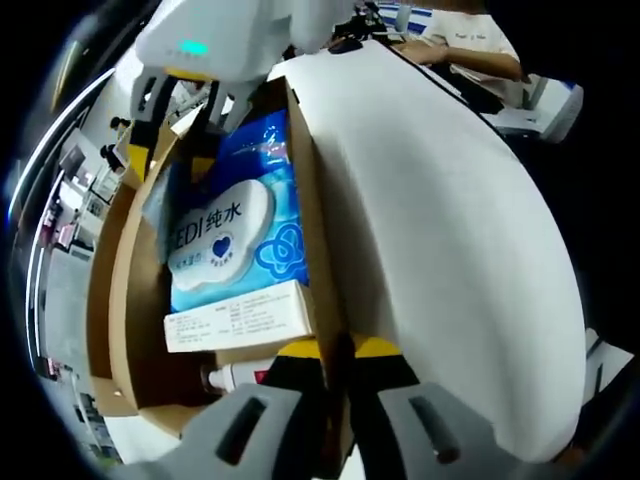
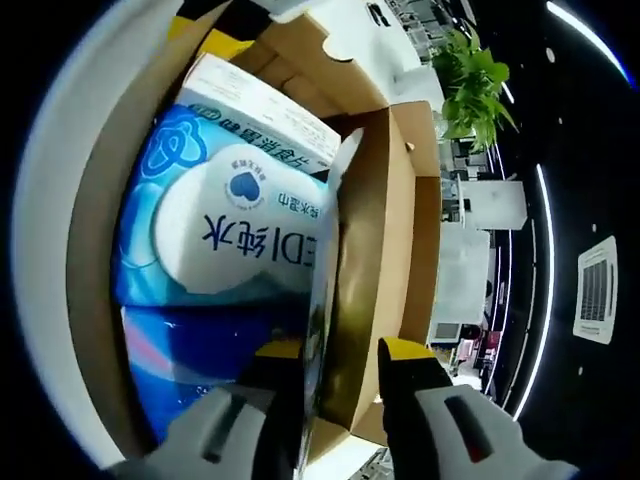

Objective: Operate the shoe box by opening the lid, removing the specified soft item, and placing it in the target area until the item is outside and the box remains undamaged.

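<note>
The brown cardboard shoe box [image 1: 125,300] lies open, and a blue and white pack of wet wipes [image 1: 235,230] fills most of it. A small white carton [image 1: 240,318] rests across the pack's near end, with a tube [image 1: 235,375] below it. My left gripper [image 1: 337,350] is shut on the box's side wall, one yellow tip on each side. The white right gripper [image 1: 180,105] reaches in at the far end. In the right gripper view the right gripper [image 2: 342,352] is open, and the pack's [image 2: 220,240] sealed edge and the box wall [image 2: 375,250] lie between its jaws. The carton [image 2: 265,115] lies beyond.
A broad white surface [image 1: 450,240] runs along the box's right side. A person [image 1: 470,45] sits at a desk beyond it. A green plant [image 2: 470,70] and shelving stand past the box in the right gripper view.
</note>
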